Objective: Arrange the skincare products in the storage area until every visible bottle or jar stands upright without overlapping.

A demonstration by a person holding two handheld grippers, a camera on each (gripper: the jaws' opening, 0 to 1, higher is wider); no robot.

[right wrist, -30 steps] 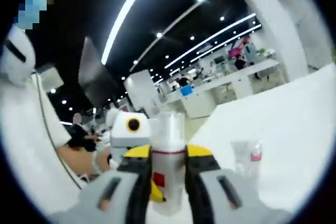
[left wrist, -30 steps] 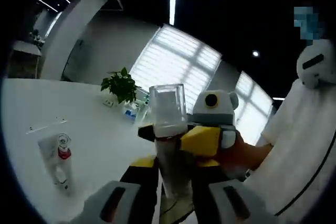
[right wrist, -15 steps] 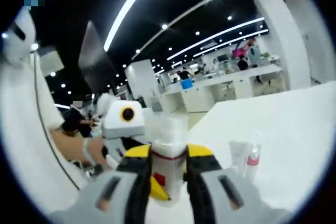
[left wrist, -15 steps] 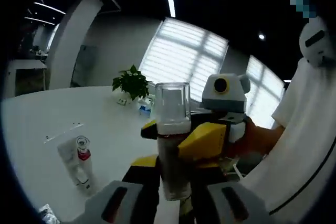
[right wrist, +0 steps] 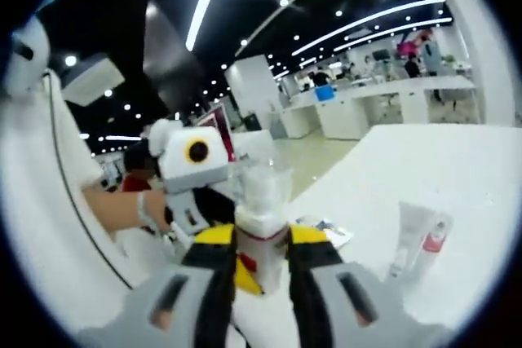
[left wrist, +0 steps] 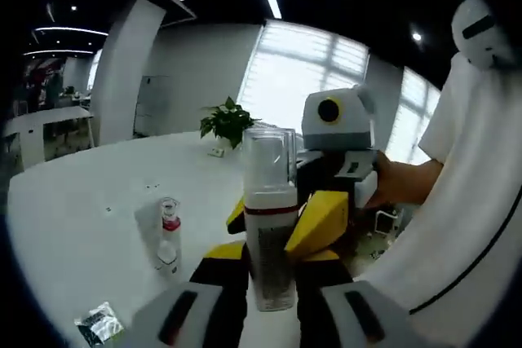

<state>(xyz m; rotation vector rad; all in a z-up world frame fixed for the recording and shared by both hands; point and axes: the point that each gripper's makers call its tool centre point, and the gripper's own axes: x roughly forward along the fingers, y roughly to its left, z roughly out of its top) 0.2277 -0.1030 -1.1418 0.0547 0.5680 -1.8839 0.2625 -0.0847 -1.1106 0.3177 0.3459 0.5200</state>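
A white bottle (left wrist: 269,230) with a clear cap and a red band stands upright in the air between my left gripper (left wrist: 269,257), which is shut on its lower body. My right gripper (left wrist: 280,216) comes in from the right, and its yellow fingers (left wrist: 322,216) clamp the same bottle just under the band. In the right gripper view the bottle (right wrist: 261,218) sits between my right gripper (right wrist: 259,238), also shut on it. A white tube (left wrist: 167,238) with a red collar lies on the white table (left wrist: 73,218); it also lies at the right in the right gripper view (right wrist: 418,238).
A small dark packet (left wrist: 99,323) lies near the table's front. A potted plant (left wrist: 228,122) stands at the far edge. A flat packet (right wrist: 326,232) lies behind the bottle. A person in white holds the grippers close by.
Both views have swung with the hands, so more of the table shows. The bottle stays clamped between both grippers, and the tube has not moved on the table.
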